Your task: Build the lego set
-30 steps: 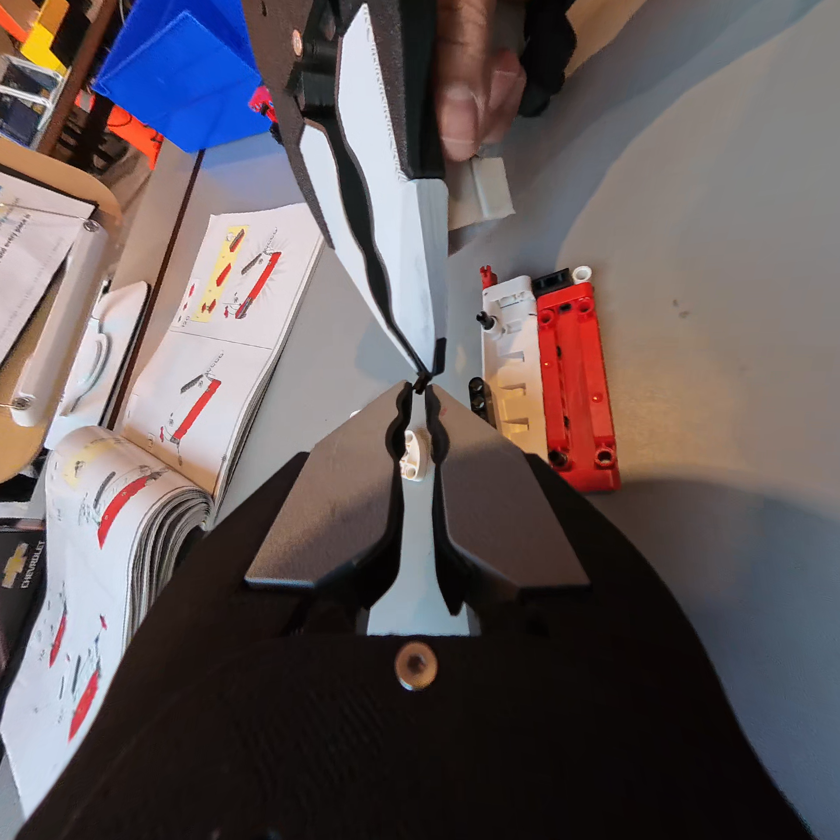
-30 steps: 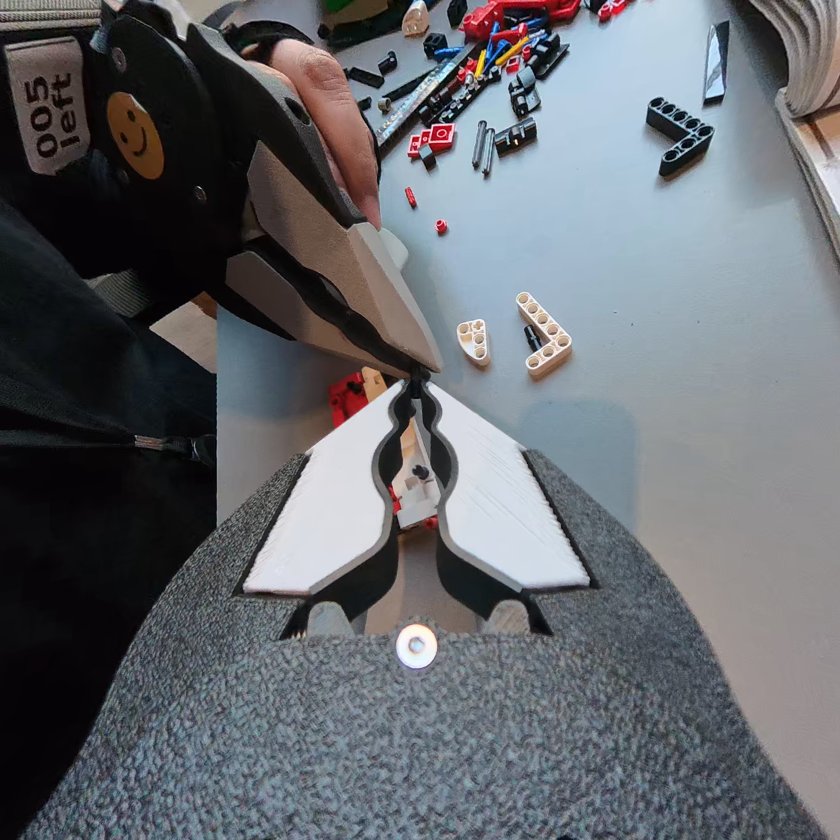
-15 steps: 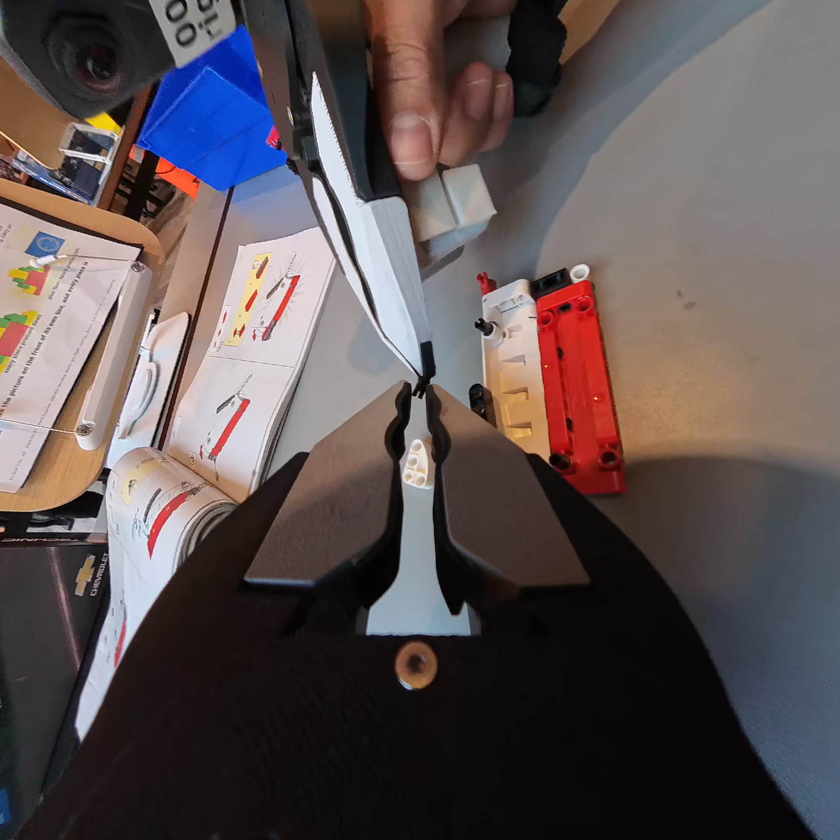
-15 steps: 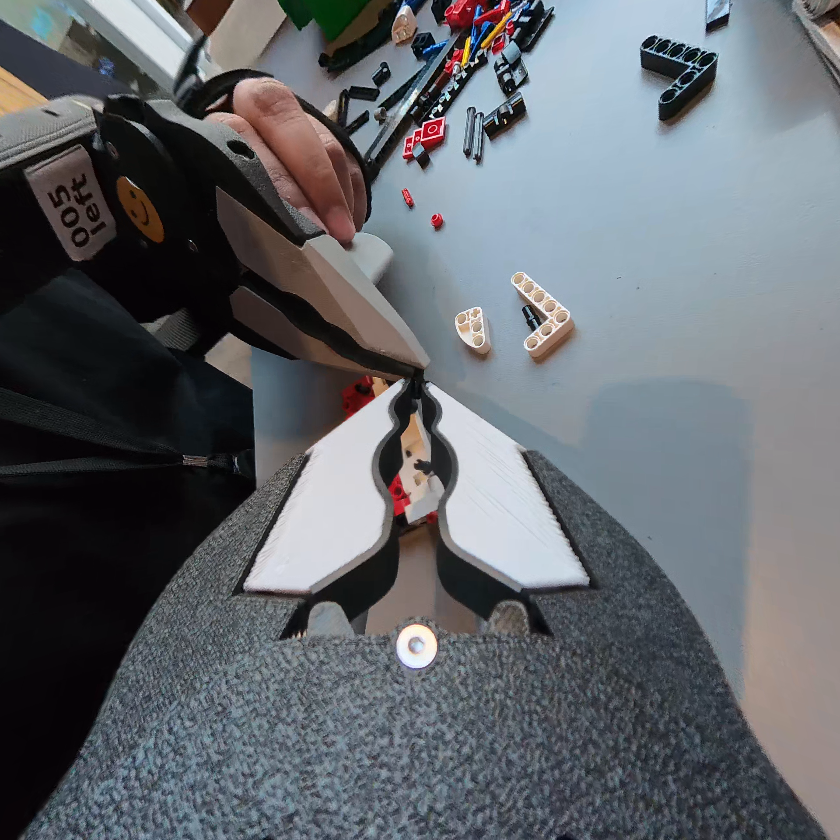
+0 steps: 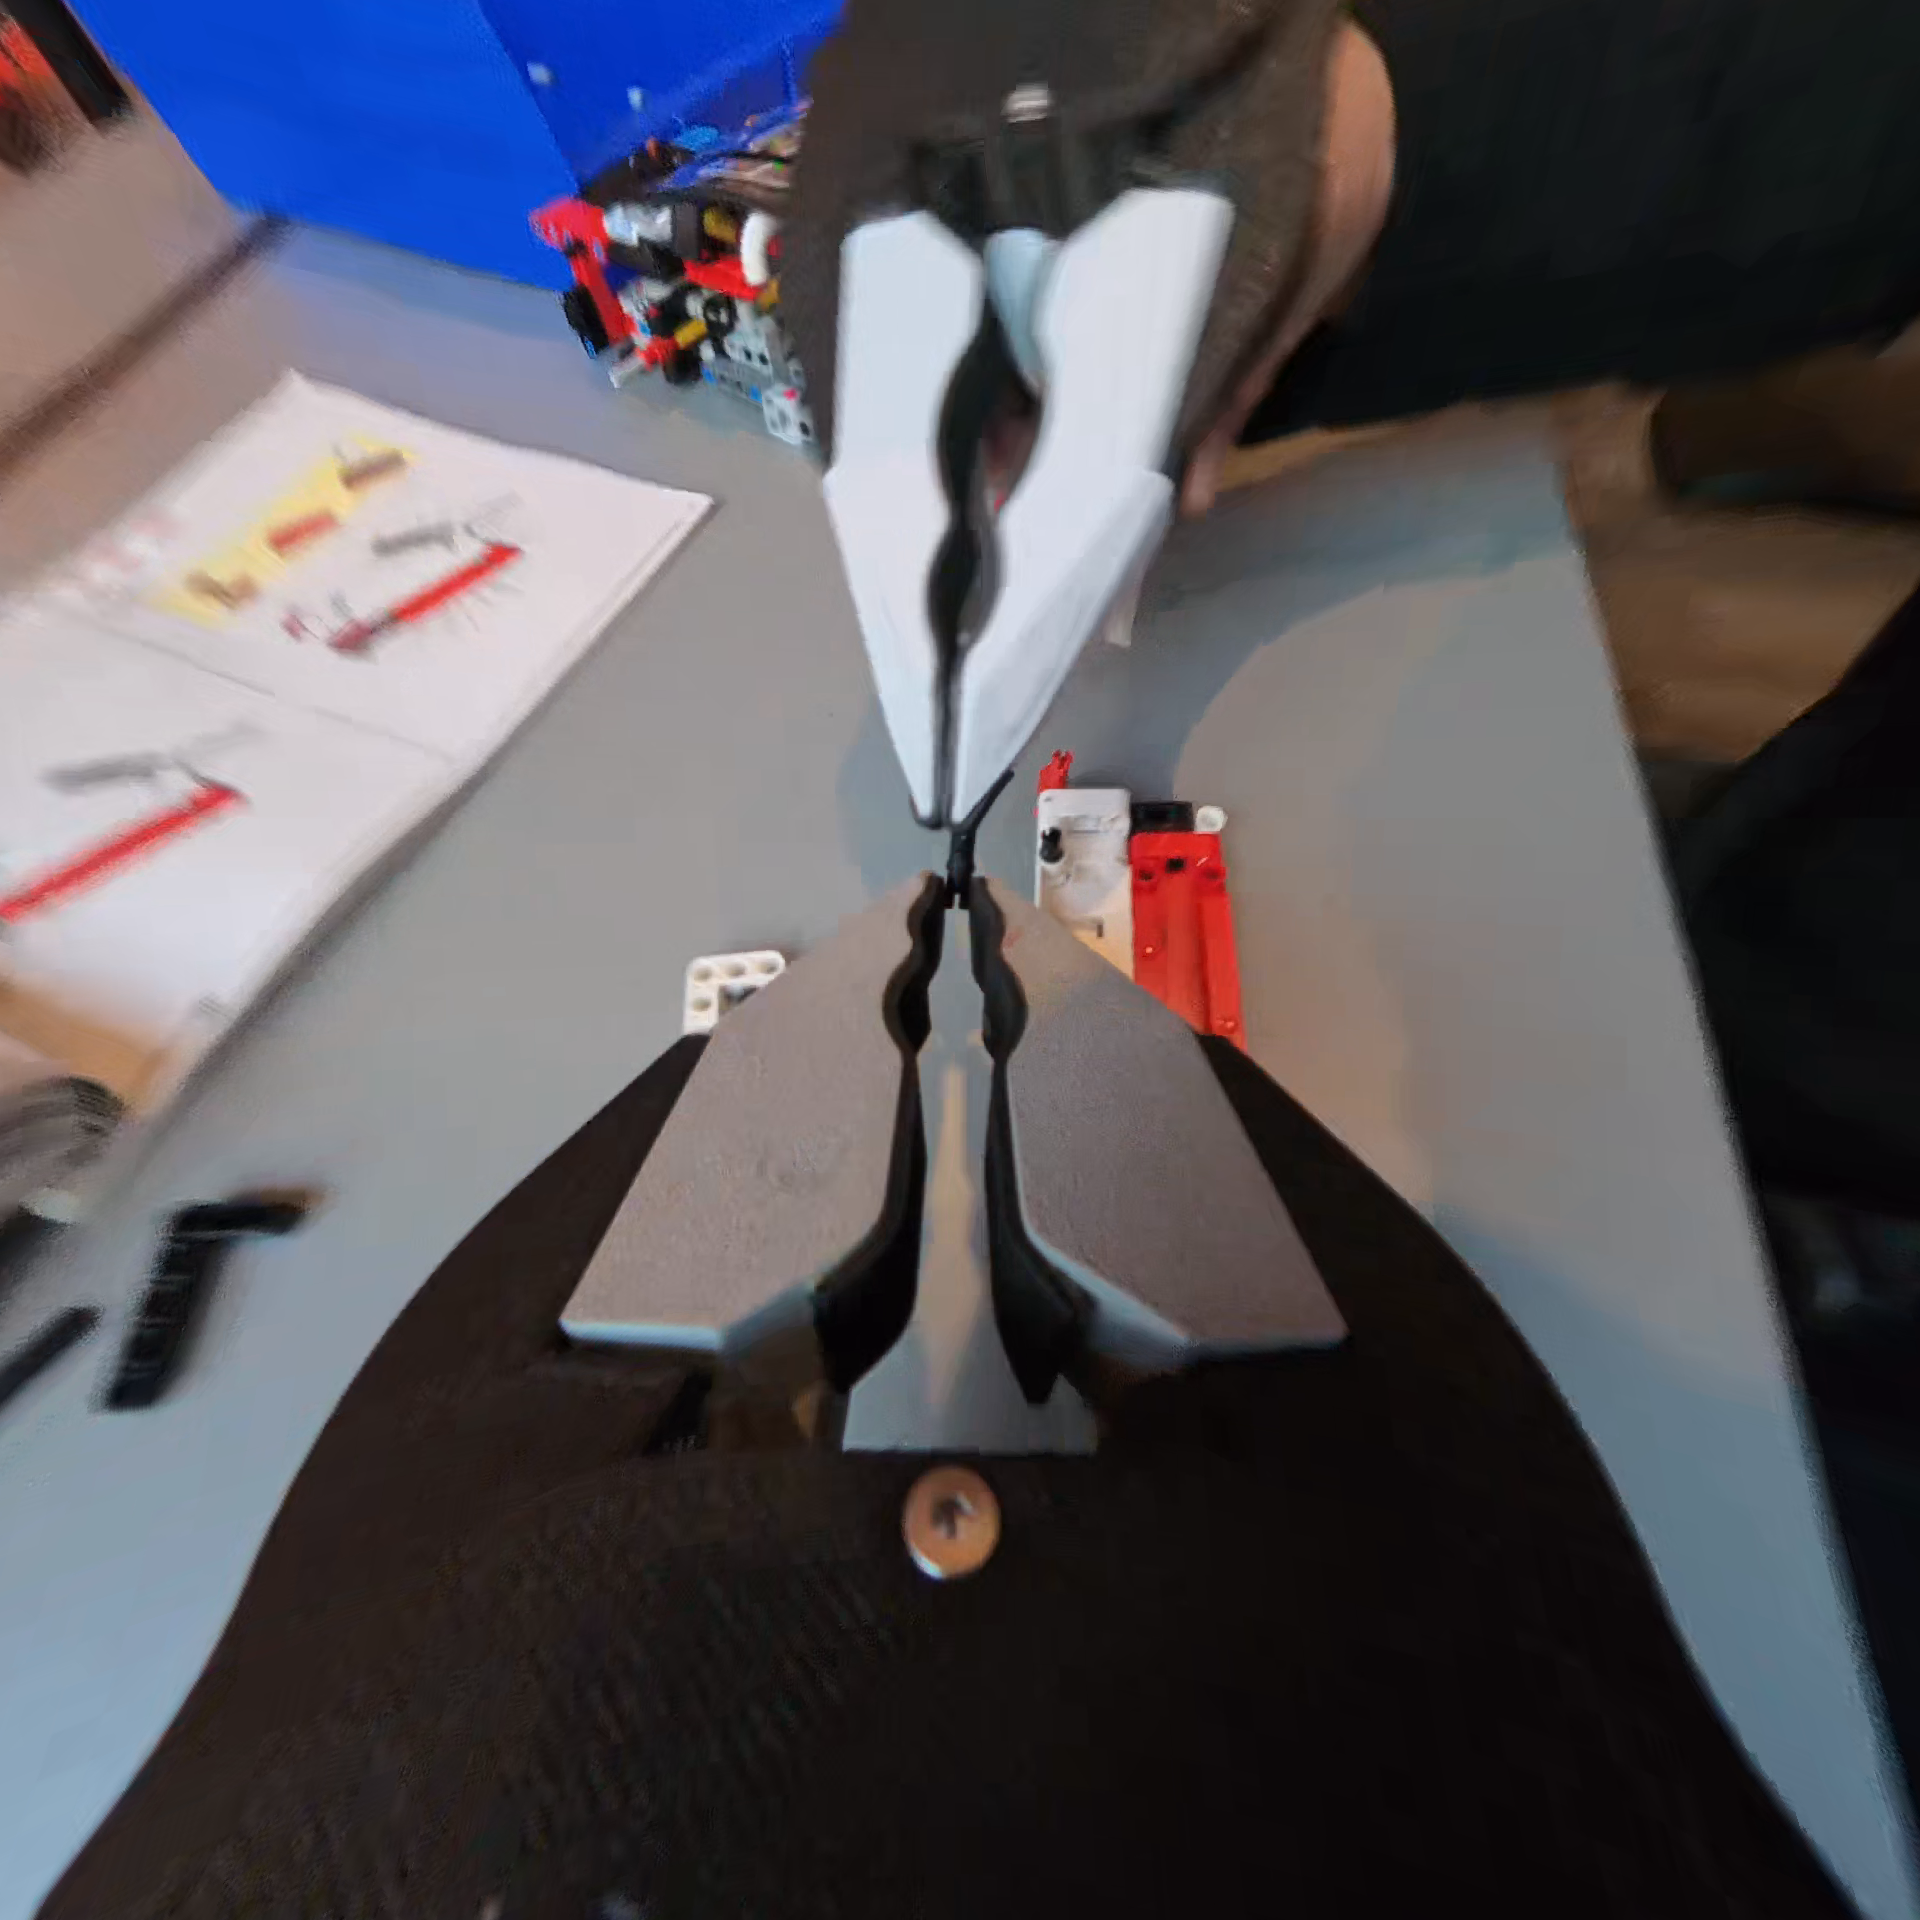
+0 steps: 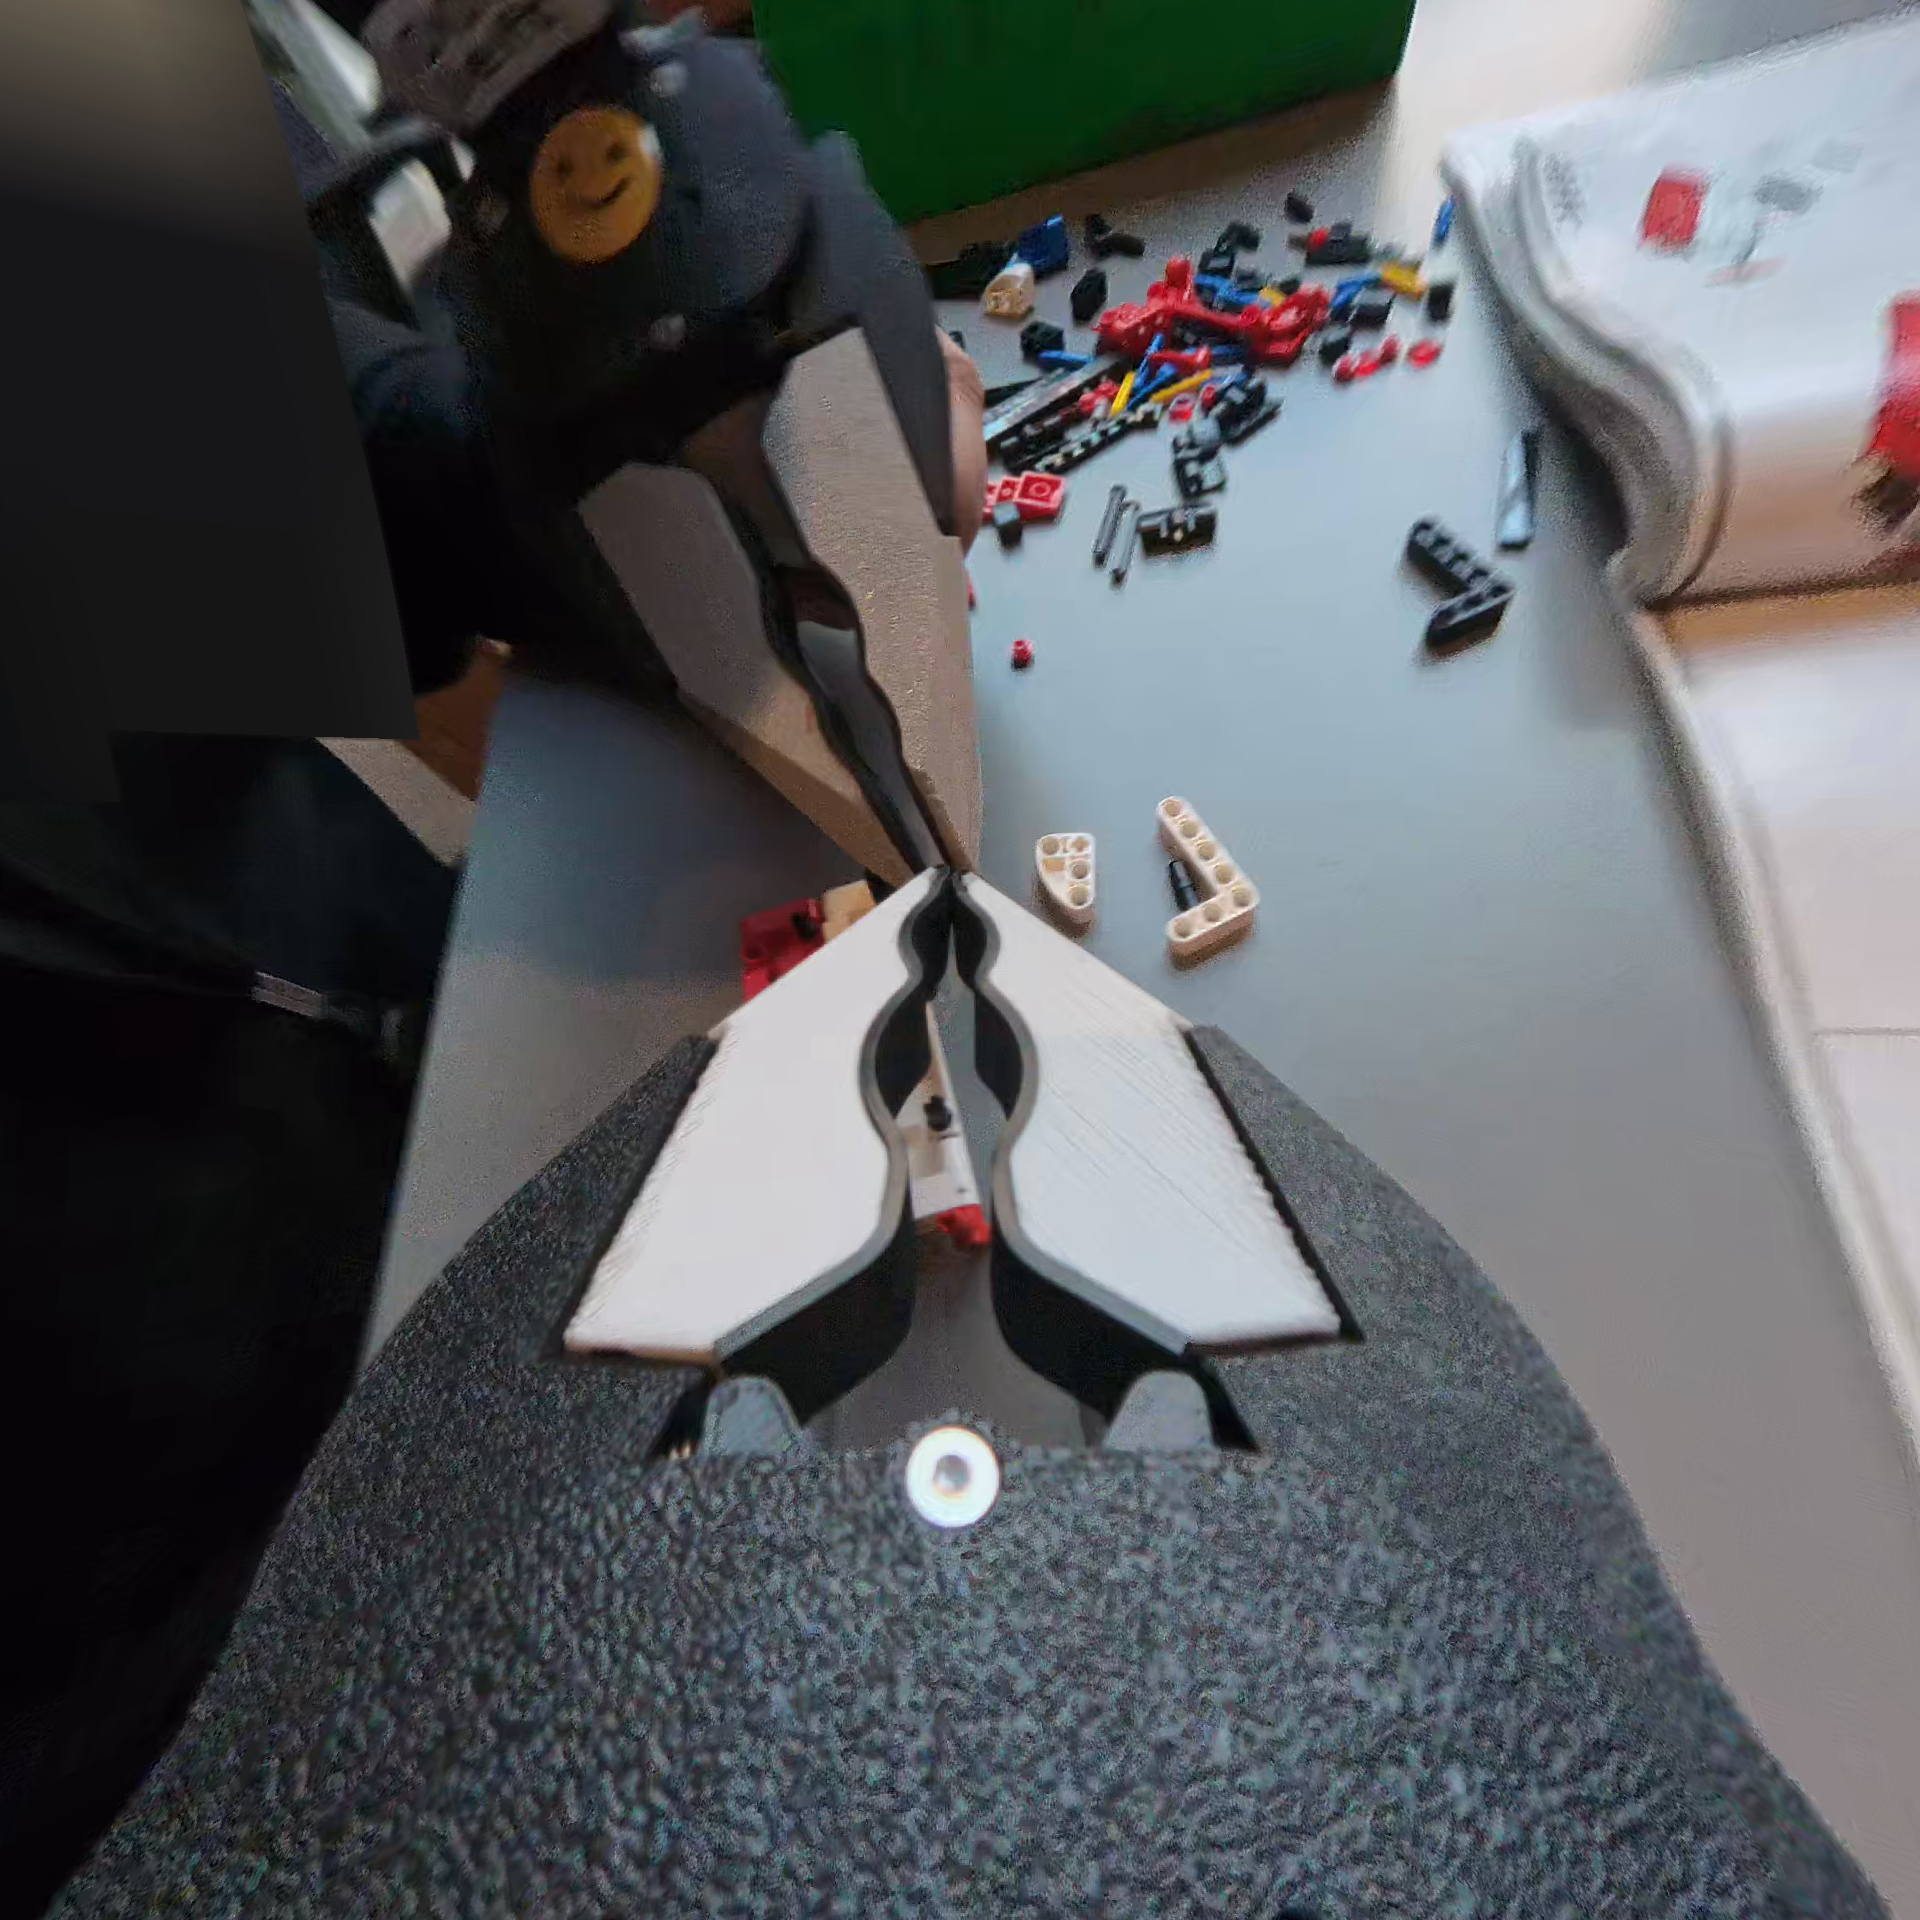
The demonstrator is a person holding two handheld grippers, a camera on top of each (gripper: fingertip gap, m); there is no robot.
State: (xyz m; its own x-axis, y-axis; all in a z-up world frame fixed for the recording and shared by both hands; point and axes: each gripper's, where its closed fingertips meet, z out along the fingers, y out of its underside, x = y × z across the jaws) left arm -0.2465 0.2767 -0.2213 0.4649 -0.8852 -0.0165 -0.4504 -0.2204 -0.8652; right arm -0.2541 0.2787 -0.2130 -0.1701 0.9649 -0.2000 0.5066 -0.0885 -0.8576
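Currently left gripper (image 5: 951, 896) and right gripper (image 5: 943, 821) meet tip to tip, jaws of both pinched on one small black pin (image 5: 958, 854) — red-white assembly (image 5: 1138, 883) at 3 o'clock. Keep tips aligned — release one side slowly.

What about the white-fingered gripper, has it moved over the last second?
Yes. The right gripper has twisted: earlier edge-on, it now shows both white fingers, its tips staying just left of the red-and-white assembly.

Booklet (image 5: 312, 623) lies left of assembly (image 5: 1143, 914) on table (image 5: 1403, 935).
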